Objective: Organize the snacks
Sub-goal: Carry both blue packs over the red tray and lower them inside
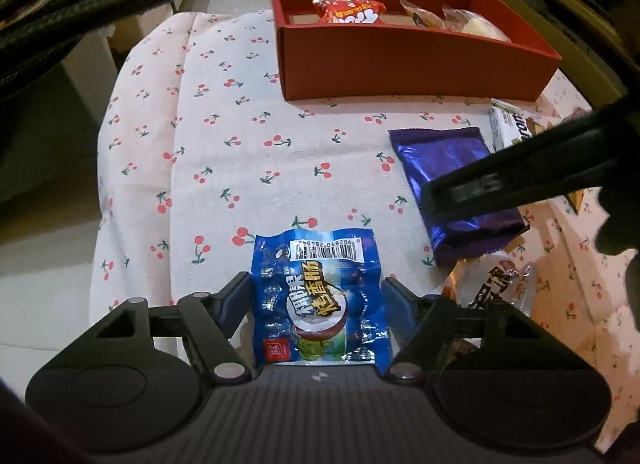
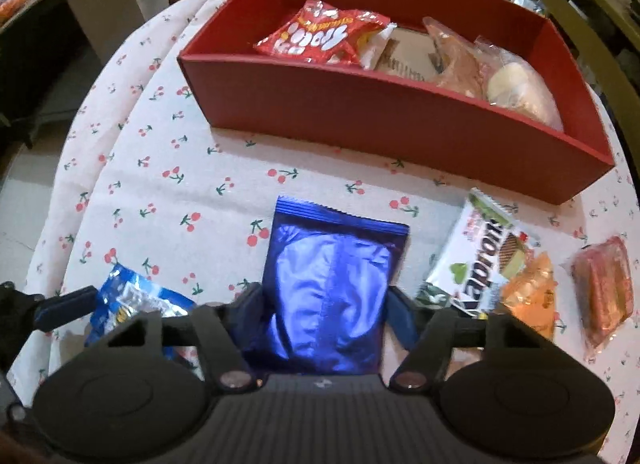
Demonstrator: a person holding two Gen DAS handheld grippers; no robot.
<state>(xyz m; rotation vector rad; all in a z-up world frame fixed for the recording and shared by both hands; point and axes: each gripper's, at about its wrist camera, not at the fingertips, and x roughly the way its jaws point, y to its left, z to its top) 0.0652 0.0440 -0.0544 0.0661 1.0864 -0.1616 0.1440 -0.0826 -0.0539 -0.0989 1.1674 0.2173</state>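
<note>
In the left wrist view a blue sausage pack (image 1: 320, 296) lies on the cherry-print tablecloth (image 1: 224, 152). My left gripper (image 1: 318, 288) is shut on it, one pad against each side edge. In the right wrist view my right gripper (image 2: 326, 296) holds a shiny purple pack (image 2: 328, 288) the same way, with both pads touching its edges. That purple pack (image 1: 440, 160) also shows in the left view, with a right finger (image 1: 464, 192) over it. The red box (image 2: 380, 116) stands beyond and holds a red snack bag (image 2: 324, 36) and clear-wrapped pastries (image 2: 512, 88).
To the right of the purple pack lie a white wafer pack (image 2: 480, 260), an orange-wrapped snack (image 2: 528, 296) and a reddish pack (image 2: 604, 288). The blue pack (image 2: 132, 300) is at my right gripper's left. The table drops off at the left edge (image 1: 104, 168). Cardboard boxes and shelves stand behind.
</note>
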